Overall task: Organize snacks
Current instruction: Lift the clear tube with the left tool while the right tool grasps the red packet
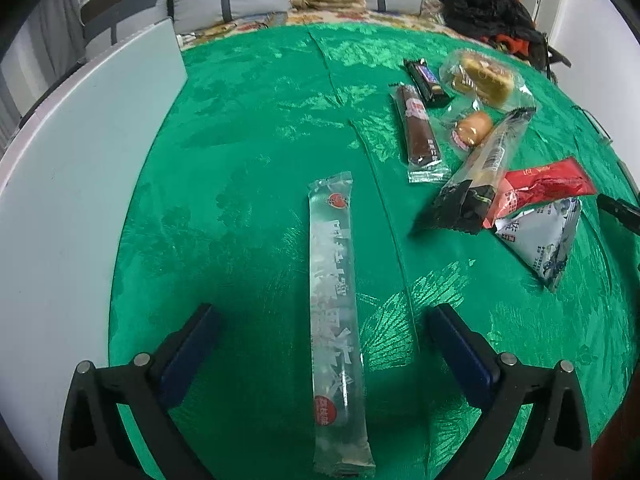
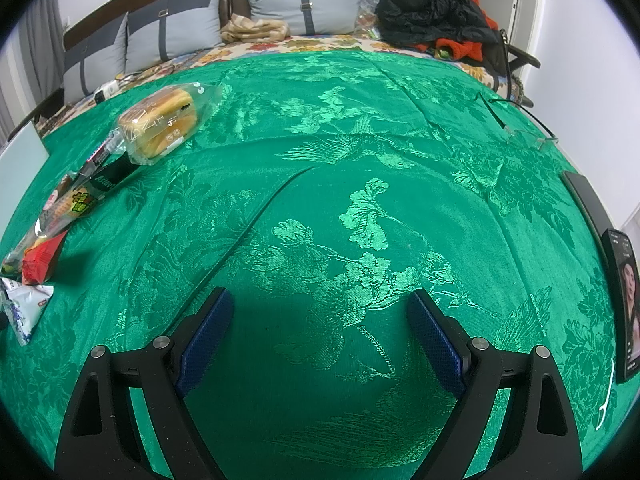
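The long clear stick pack point(image 1: 334, 320) lies flat on the green cloth point(image 1: 248, 128), running lengthwise between your left gripper point(image 1: 320, 320) fingers. Jaws apart, blue pads point(image 1: 188, 354) well clear of the pack on both sides, nothing clamped.

Up and to the right sits the rest of the snack pile: brown bar in clear wrap point(image 1: 418, 128), small dark bar point(image 1: 426, 80) just beside it, bagged bread point(image 1: 482, 78) behind, small round pastry point(image 1: 472, 128), long black-ended pack point(image 1: 476, 172) lying across the red packet point(image 1: 540, 188), and the white triangular pouch point(image 1: 544, 240) touching the red one. A white board point(image 1: 80, 168) lies along the left edge of the cloth.

Your right gripper point(image 2: 320, 332) hovers over bare cloth, jaws apart, holding nothing. The pile shows at its far left, bread bag point(image 2: 164, 124) on top. A phone point(image 2: 626, 304) lies at the right edge, glasses point(image 2: 520, 128) further back. Cushions point(image 2: 304, 0) and dark clothes point(image 2: 432, 12) sit behind.
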`<state>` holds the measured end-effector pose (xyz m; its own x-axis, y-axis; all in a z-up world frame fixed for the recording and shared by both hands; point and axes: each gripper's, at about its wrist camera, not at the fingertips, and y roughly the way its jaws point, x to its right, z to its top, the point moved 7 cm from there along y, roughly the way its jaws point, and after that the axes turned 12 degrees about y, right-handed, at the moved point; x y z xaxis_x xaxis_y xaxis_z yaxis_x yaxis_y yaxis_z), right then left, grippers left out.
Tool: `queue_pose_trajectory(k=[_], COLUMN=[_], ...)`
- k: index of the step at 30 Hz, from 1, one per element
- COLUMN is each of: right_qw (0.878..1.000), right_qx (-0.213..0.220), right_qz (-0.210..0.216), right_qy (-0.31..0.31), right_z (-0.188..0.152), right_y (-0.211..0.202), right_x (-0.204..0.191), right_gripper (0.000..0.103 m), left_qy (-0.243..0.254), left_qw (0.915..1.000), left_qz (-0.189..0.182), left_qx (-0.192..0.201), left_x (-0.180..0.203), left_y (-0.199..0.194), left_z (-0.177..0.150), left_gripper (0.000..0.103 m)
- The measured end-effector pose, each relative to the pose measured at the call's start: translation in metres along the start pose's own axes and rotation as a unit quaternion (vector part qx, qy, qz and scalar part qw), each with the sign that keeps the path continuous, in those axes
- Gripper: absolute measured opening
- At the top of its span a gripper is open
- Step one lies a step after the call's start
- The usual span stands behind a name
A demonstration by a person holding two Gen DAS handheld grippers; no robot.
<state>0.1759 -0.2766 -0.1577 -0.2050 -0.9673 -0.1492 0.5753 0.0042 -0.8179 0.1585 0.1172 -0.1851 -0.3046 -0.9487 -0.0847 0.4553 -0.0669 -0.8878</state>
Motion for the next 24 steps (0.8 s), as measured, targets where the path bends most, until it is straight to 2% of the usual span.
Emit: queue_pose_trajectory(k=[5,7,8,9,10,11,12,14,21,22,24], right_qw=[1.0,1.0,1.0,1.0,1.0,1.0,1.0,1.0,1.0,1.0,0.997], right_qx=[0.0,0.0,0.0,0.0,0.0,0.0,0.0,0.0,-0.001,-0.011,-0.037], right_qz=[0.0,0.0,0.0,0.0,0.0,0.0,0.0,0.0,0.006,0.015,0.065], right_qy=[0.0,0.0,0.0,0.0,0.0,0.0,0.0,0.0,0.002,-0.001,-0.003], right_z=[0.0,0.0,0.0,0.0,0.0,0.0,0.0,0.0,0.0,0.0,0.0], right_y=[0.0,0.0,0.0,0.0,0.0,0.0,0.0,0.0,0.0,-0.001,-0.01], right_x=[0.0,0.0,0.0,0.0,0.0,0.0,0.0,0.0,0.0,-0.003,-0.015], right_gripper=[0.092,0.092,0.092,0.092,0.092,0.092,0.092,0.092,0.092,0.091,0.088], left_qy=[0.006,0.007,0.01,0.016,0.022,0.024,0.02,-0.004,-0.07,-0.072,-0.072], left_qw=[0.9995,0.9995,0.9996,0.9997,0.9997,0.9996,0.9997,0.9994,0.9955,0.9951,0.9943], left_qz=[-0.009,-0.01,-0.01,-0.012,-0.014,-0.014,-0.01,-0.032,-0.037,-0.037,-0.041], left_qx=[-0.031,-0.03,-0.024,-0.012,-0.002,0.001,0.003,0.011,0.052,0.057,0.067], left_x=[0.0,0.002,0.003,0.006,0.009,0.01,0.01,0.008,0.002,0.002,0.001], left_y=[0.002,0.0,-0.002,-0.006,-0.01,-0.012,-0.015,-0.017,-0.037,-0.042,-0.051], left_z=[0.001,0.0,0.0,0.0,0.001,0.002,0.002,-0.001,-0.03,-0.033,-0.039], left_gripper=[0.103,0.099,0.09,0.073,0.063,0.037,0.02,0.018,0.018,0.018,0.018])
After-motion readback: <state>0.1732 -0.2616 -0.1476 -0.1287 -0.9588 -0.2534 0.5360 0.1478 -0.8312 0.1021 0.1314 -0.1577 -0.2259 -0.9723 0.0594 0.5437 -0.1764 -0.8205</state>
